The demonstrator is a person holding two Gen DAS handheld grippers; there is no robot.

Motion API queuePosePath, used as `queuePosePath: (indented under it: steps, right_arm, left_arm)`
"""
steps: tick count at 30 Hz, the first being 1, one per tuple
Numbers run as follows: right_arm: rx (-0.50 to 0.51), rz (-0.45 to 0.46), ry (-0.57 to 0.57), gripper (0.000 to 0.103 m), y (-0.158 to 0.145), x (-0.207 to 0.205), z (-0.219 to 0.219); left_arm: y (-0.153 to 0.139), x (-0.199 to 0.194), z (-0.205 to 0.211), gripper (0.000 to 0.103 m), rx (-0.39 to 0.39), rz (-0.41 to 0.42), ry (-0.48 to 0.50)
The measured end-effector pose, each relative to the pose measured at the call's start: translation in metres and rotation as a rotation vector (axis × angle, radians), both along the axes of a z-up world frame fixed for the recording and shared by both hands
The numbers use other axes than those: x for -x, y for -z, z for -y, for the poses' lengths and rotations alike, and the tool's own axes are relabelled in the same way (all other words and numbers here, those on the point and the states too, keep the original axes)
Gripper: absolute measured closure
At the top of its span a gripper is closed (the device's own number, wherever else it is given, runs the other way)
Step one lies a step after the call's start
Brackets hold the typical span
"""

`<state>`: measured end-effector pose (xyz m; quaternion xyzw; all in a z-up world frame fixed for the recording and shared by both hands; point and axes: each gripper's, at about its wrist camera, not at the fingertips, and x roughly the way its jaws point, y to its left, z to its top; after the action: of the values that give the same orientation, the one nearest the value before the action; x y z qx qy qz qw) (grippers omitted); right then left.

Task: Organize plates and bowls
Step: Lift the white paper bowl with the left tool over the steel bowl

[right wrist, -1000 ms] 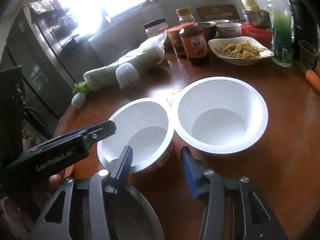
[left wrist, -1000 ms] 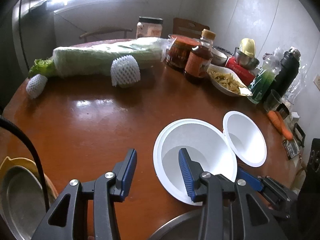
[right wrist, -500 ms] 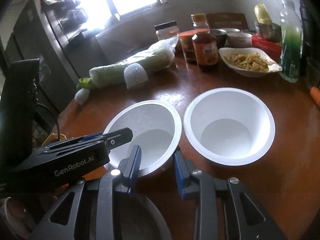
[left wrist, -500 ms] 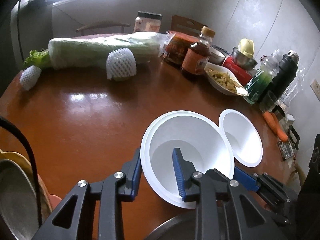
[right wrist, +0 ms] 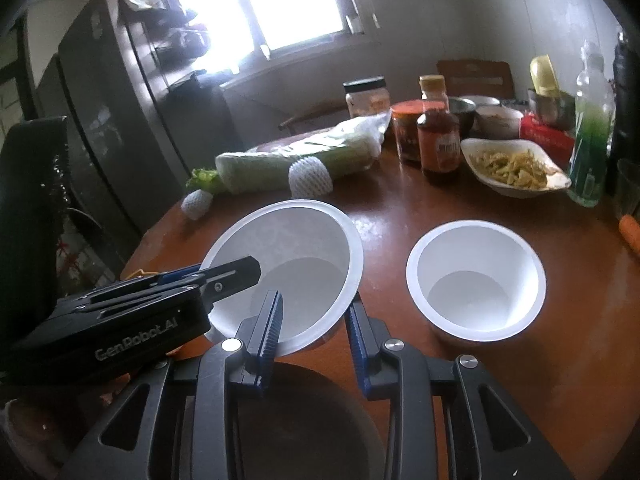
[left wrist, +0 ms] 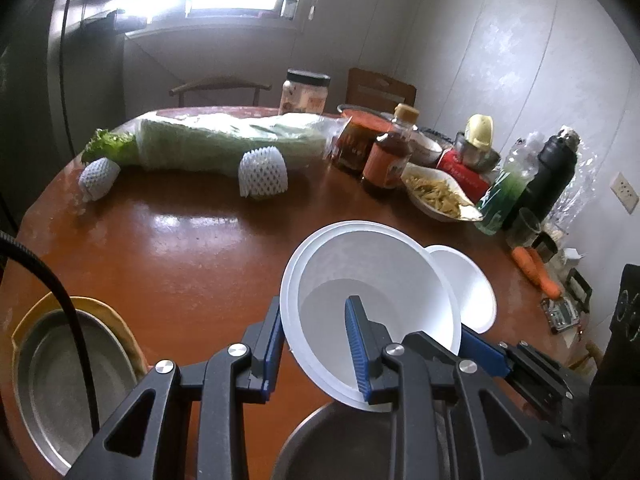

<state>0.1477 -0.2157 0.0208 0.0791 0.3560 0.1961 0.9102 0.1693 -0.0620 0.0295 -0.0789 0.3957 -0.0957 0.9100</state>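
A white bowl (left wrist: 372, 280) is lifted and tilted off the brown table. My left gripper (left wrist: 316, 344) is shut on its near-left rim, one finger inside and one outside. My right gripper (right wrist: 316, 320) is shut on the same bowl (right wrist: 296, 248) at its near-right rim. A second white bowl (right wrist: 476, 280) stands on the table to the right; it also shows in the left wrist view (left wrist: 472, 292), partly behind the held bowl. A metal bowl (left wrist: 352, 444) lies just under both grippers.
A metal plate on a yellow dish (left wrist: 52, 376) sits at the near left. Wrapped cabbage (left wrist: 224, 140), jars and a sauce bottle (left wrist: 390, 152), a food dish (left wrist: 440, 196), a green bottle (left wrist: 504, 192), a black flask (left wrist: 552, 168) and carrots (left wrist: 536, 264) line the far and right sides.
Both grippers closed on the left white bowl's rim and lifted and tilted it off the table. The second bowl stayed put.
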Motion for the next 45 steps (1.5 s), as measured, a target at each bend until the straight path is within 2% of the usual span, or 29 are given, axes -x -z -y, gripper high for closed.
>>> queuePosePath:
  steps: [20, 39, 45]
  right_arm:
    - [0.015, 0.116, -0.023, 0.070, -0.038, 0.052, 0.007]
    - [0.024, 0.140, -0.059, 0.069, -0.046, 0.093, 0.014]
    - [0.023, 0.115, -0.081, 0.069, -0.039, 0.099, 0.015]
  left_arm:
    - [-0.037, 0.051, 0.009, 0.072, -0.014, 0.089, 0.007]
    - [-0.044, 0.095, 0.017, 0.072, -0.044, 0.112, -0.002]
    - [-0.034, 0.102, 0.016, 0.072, -0.049, 0.077, -0.009]
